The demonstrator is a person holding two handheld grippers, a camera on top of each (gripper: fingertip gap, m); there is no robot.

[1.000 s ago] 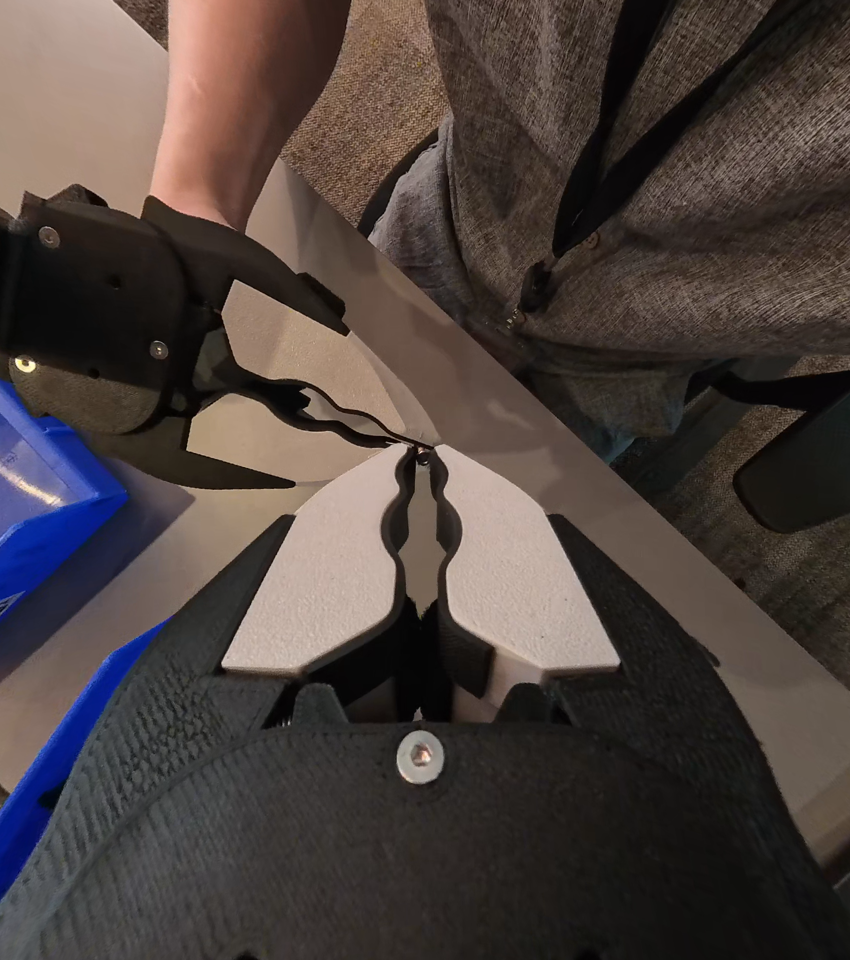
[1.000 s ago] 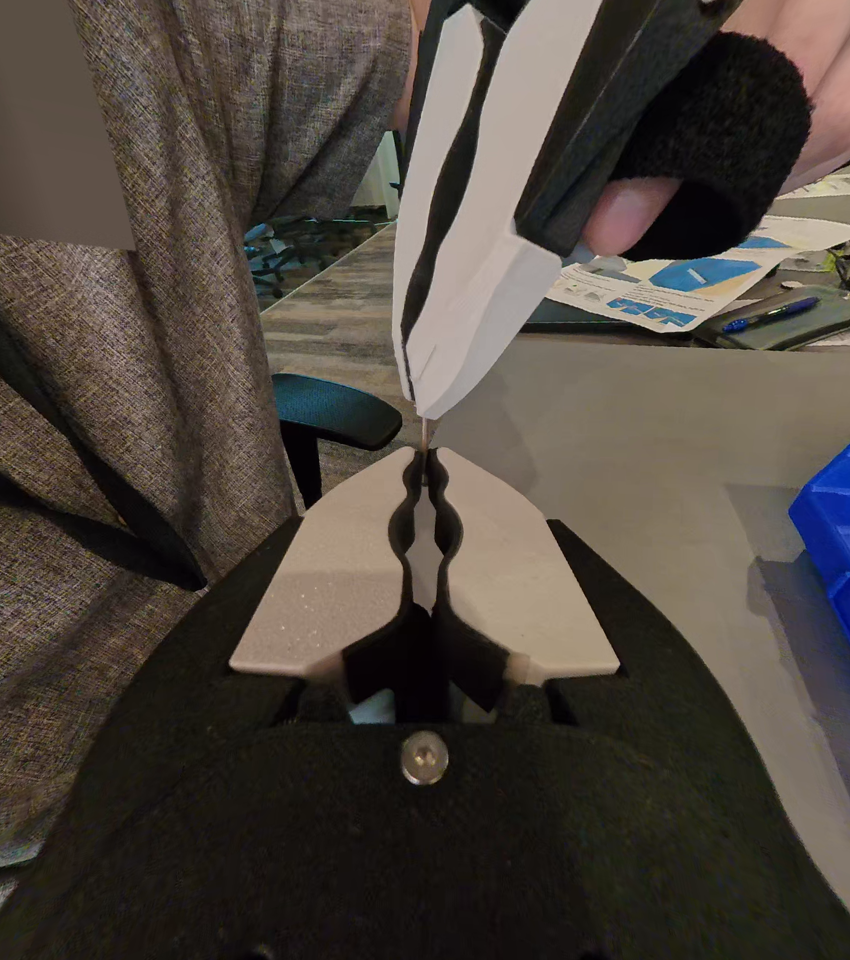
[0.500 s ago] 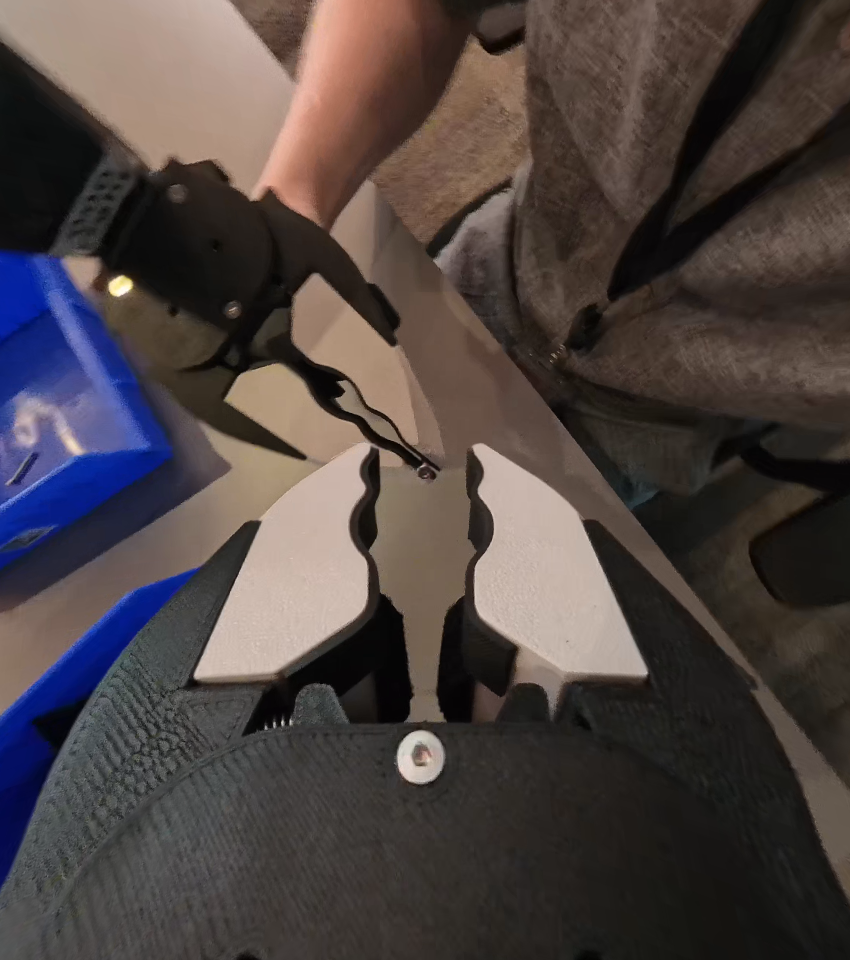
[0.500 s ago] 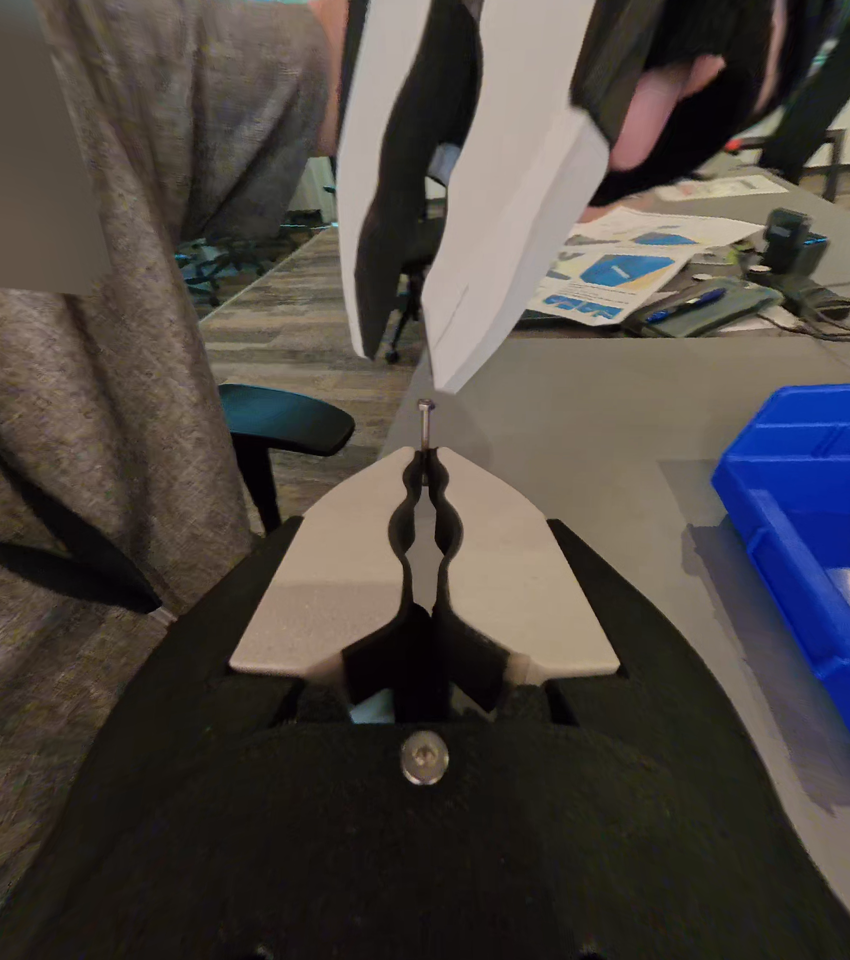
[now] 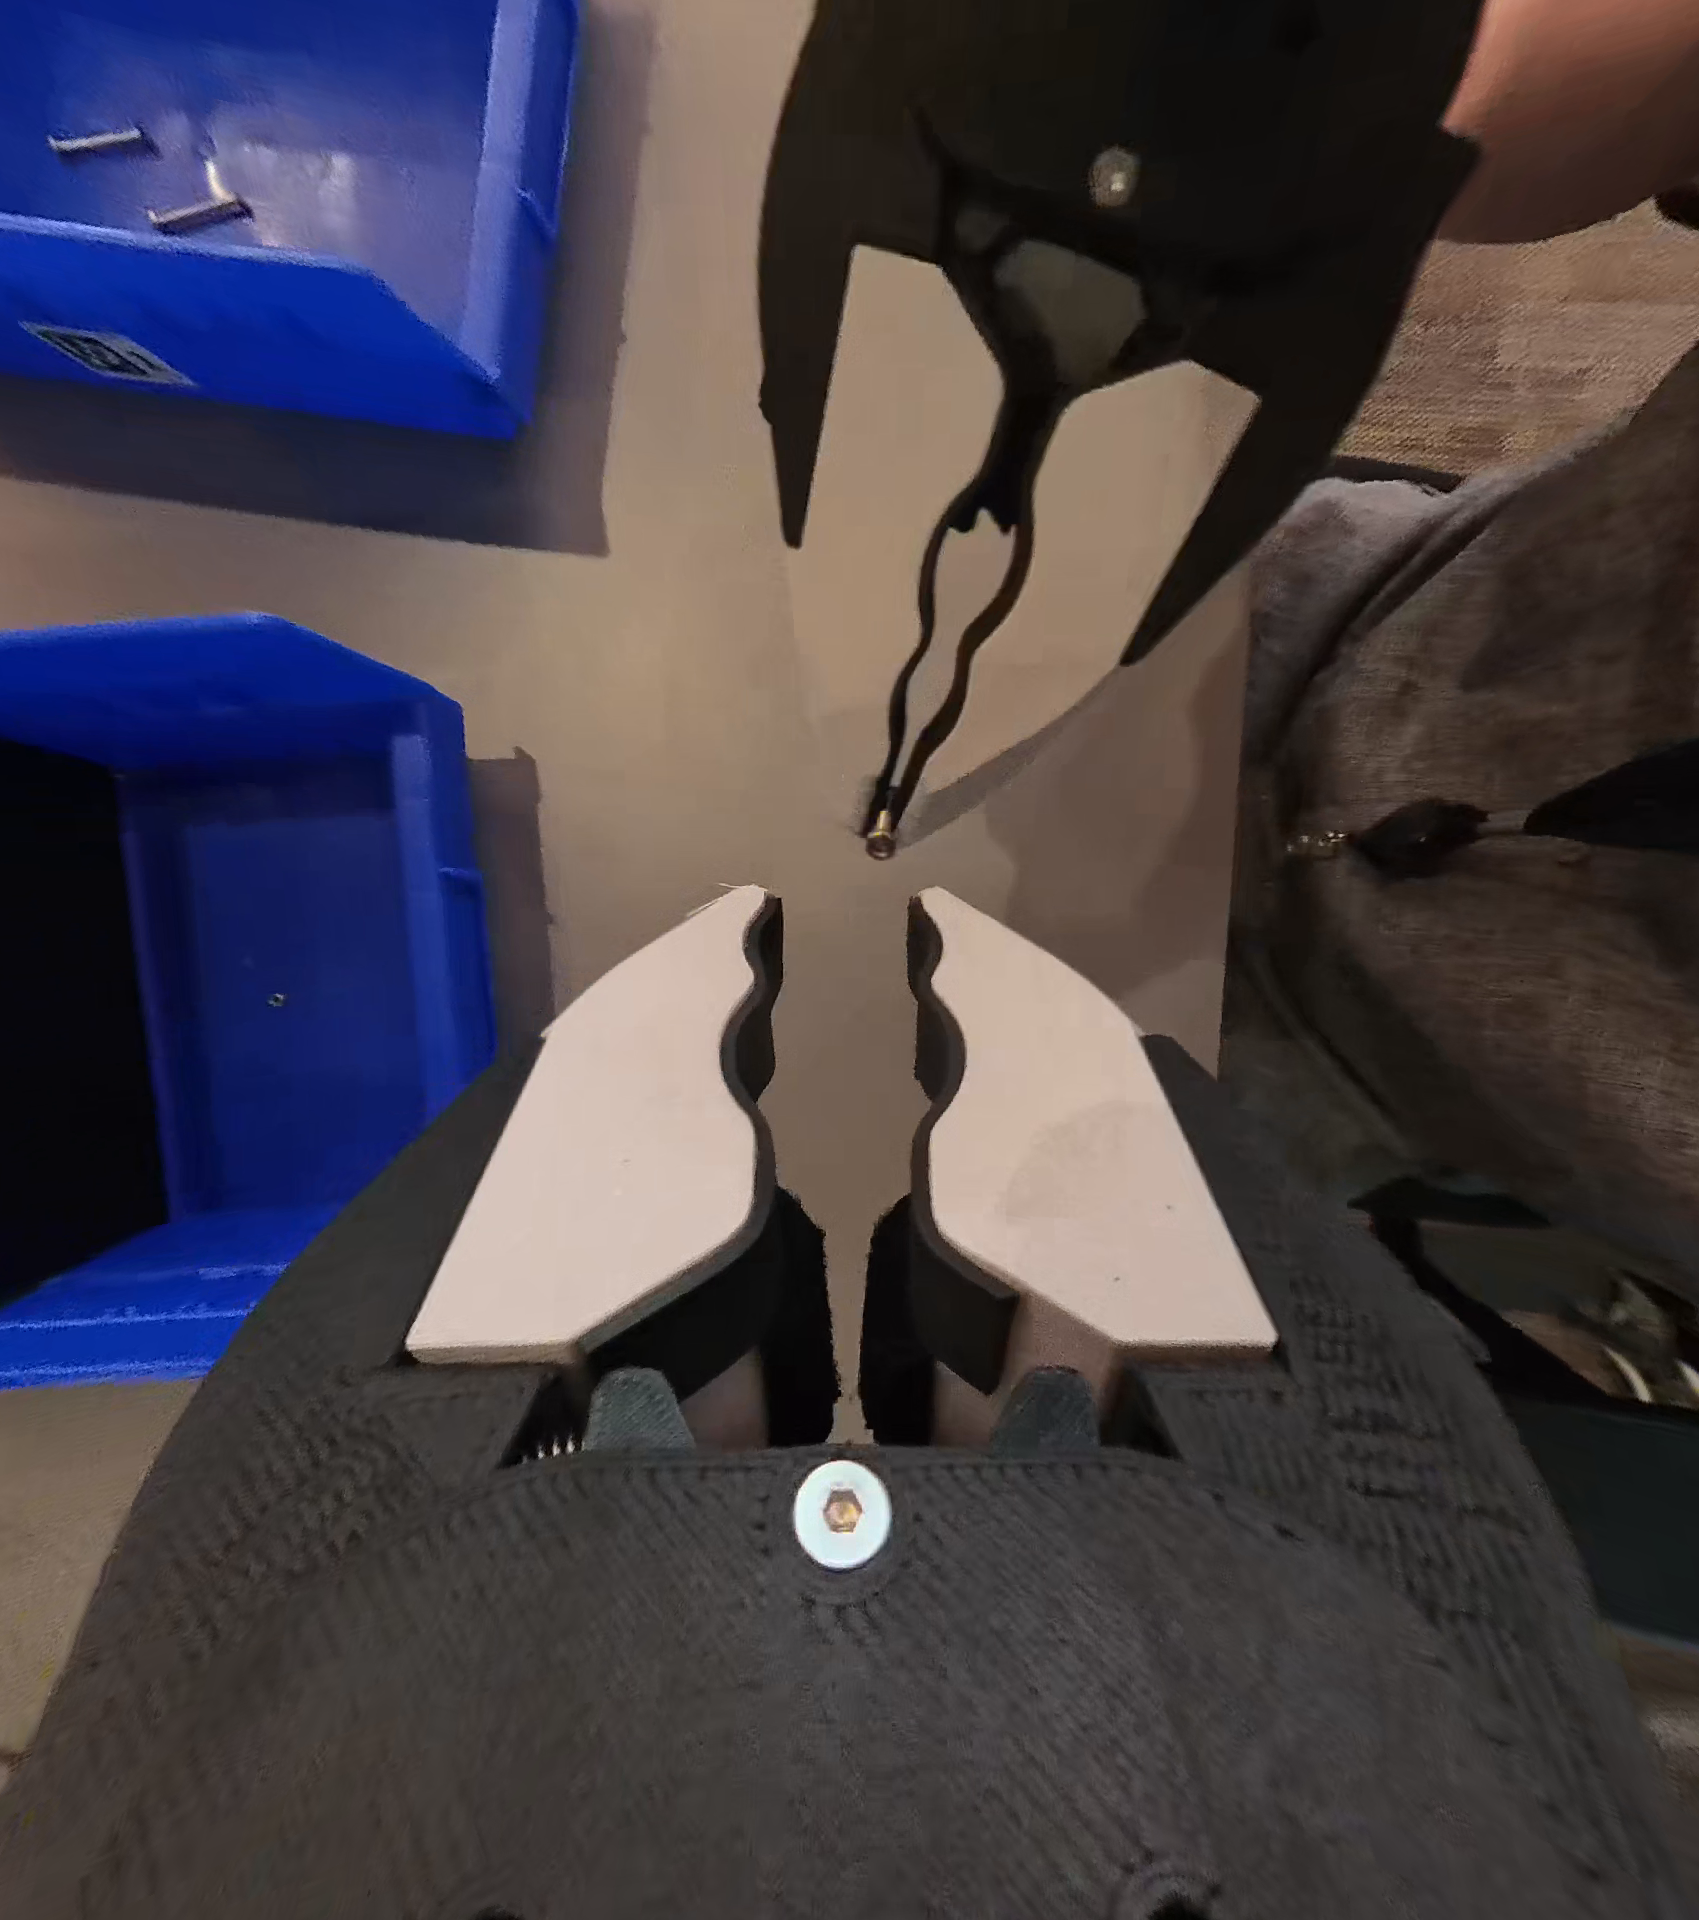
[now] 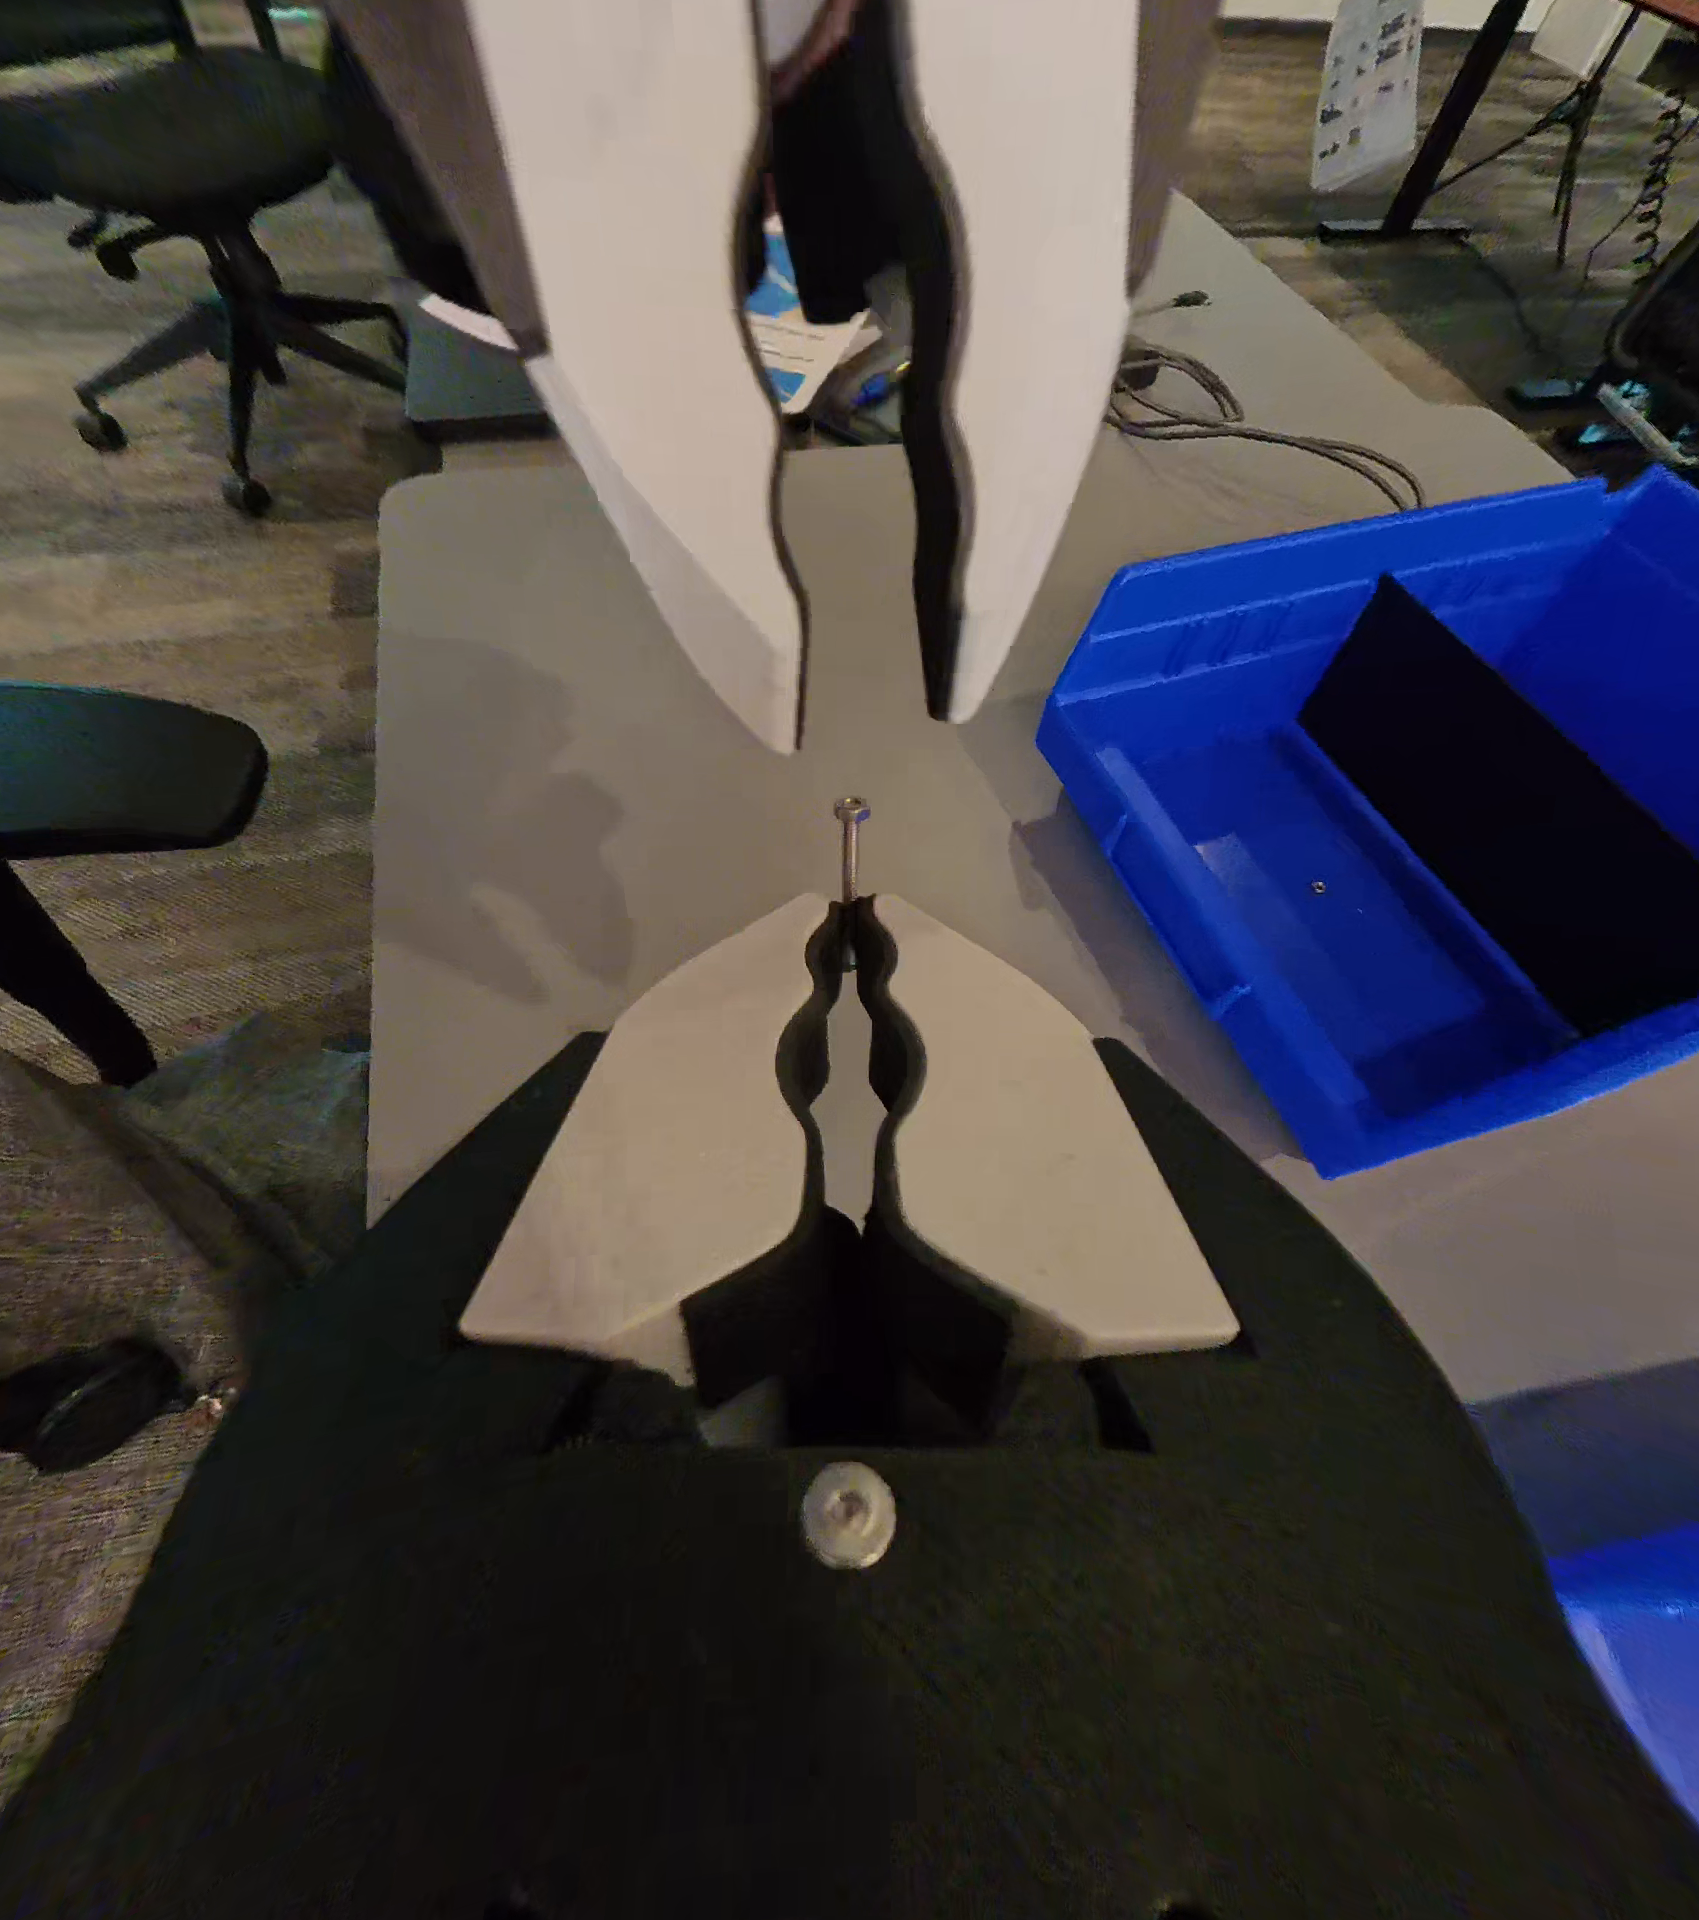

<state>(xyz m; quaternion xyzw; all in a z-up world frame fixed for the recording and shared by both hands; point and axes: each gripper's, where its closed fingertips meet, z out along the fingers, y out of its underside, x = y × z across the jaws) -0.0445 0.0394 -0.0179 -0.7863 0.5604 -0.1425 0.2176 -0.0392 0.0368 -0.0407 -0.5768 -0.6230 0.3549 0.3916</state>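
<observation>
My right gripper (image 6: 852, 906) is shut on a small silver screw (image 6: 850, 850), which sticks out from its tips with the head pointing away. The same gripper (image 5: 895, 805) comes in from the top of the left wrist view, with the screw (image 5: 879, 834) at its tip. My left gripper (image 5: 845, 906) is open and empty, its tips just short of the screw. In the right wrist view the left gripper (image 6: 866, 727) hangs open from the top, tips just above the screw. Both are above the grey table (image 6: 533, 665).
A blue bin (image 5: 201, 208) holding a few small metal pins (image 5: 197, 214) sits at the far left. A second blue bin (image 5: 232, 935) with a black divider (image 6: 1541, 852) lies nearer. A person in grey clothing (image 5: 1551, 987) stands at the table's edge. Office chairs (image 6: 201, 156) stand beyond. My left and right fingertips are right by each other.
My left gripper opened, let go of the screw and drew back from it. My right gripper still holds the screw. Both views swung toward the blue bins.
</observation>
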